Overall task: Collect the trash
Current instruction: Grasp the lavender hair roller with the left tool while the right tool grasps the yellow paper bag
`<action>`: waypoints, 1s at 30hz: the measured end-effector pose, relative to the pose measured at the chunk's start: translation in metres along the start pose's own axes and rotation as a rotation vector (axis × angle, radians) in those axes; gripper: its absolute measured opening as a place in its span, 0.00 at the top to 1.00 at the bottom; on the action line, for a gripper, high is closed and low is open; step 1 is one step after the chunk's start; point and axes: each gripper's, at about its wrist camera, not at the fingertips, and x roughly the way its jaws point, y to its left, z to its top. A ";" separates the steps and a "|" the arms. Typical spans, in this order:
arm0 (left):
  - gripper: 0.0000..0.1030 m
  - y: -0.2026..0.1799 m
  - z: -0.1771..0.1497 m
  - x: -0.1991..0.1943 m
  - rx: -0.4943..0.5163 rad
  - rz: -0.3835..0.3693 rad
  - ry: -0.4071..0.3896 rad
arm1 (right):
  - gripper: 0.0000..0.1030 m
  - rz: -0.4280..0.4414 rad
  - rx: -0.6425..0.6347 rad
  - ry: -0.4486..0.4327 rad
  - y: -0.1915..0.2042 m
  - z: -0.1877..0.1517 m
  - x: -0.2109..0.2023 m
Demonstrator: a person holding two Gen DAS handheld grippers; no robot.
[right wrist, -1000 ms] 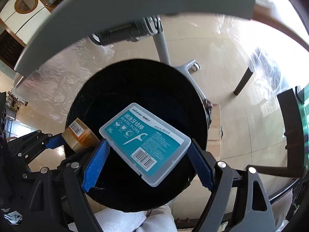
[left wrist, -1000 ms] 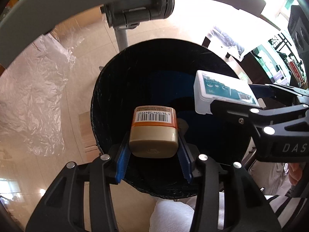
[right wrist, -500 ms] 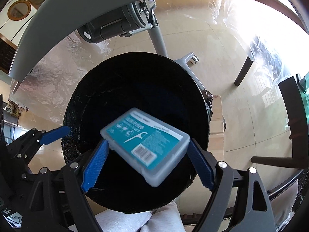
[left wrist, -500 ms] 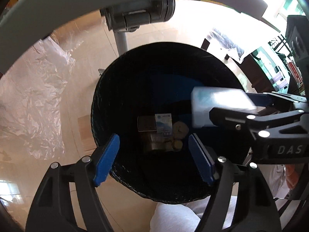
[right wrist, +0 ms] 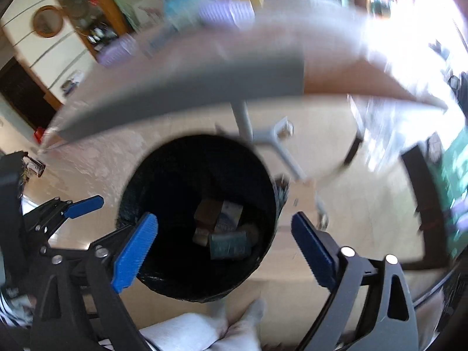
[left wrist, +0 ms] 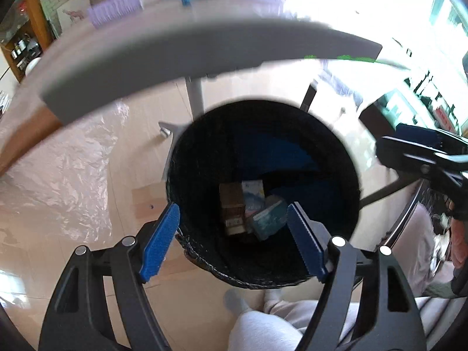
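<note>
A round black trash bin [left wrist: 336, 158] stands on the floor below both grippers; it also shows in the right wrist view [right wrist: 163, 175]. At its bottom lie the teal dental floss box [left wrist: 270, 218] [right wrist: 229, 245], a brown box [left wrist: 232, 204] and other small packages. My left gripper [left wrist: 234, 239] is open and empty above the bin's near rim. My right gripper [right wrist: 223, 247] is open and empty above the bin; it shows at the right edge of the left wrist view [left wrist: 424, 158].
A grey table edge [left wrist: 181, 58] arcs overhead, with purple and blue items on top. A grey table leg [left wrist: 195, 96] stands behind the bin. Clear plastic sheeting [left wrist: 67, 175] lies on the floor at left. The person's white-trousered legs [left wrist: 263, 324] are close below.
The right gripper opened and the floss box fell into the bin. The left gripper had dropped its jar a moment before. Both grippers have lifted and pulled back from the bin.
</note>
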 end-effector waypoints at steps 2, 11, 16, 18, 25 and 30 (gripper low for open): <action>0.15 0.000 0.007 -0.021 -0.022 -0.005 -0.063 | 0.04 -0.021 -0.066 -0.099 0.007 0.007 -0.028; 0.07 0.015 0.065 -0.081 -0.054 0.098 -0.290 | 0.04 -0.060 -0.123 -0.303 0.011 0.073 -0.067; 0.07 0.043 0.103 -0.071 -0.087 0.133 -0.303 | 0.04 -0.086 -0.111 -0.314 0.006 0.120 -0.049; 0.07 0.057 0.119 -0.061 -0.097 0.135 -0.298 | 0.04 -0.098 -0.113 -0.303 0.007 0.134 -0.038; 0.07 0.100 0.167 -0.029 -0.123 0.121 -0.259 | 0.04 -0.148 -0.097 -0.269 0.010 0.180 0.001; 0.07 0.116 0.190 -0.006 -0.109 0.135 -0.224 | 0.04 -0.157 -0.082 -0.236 0.009 0.200 0.029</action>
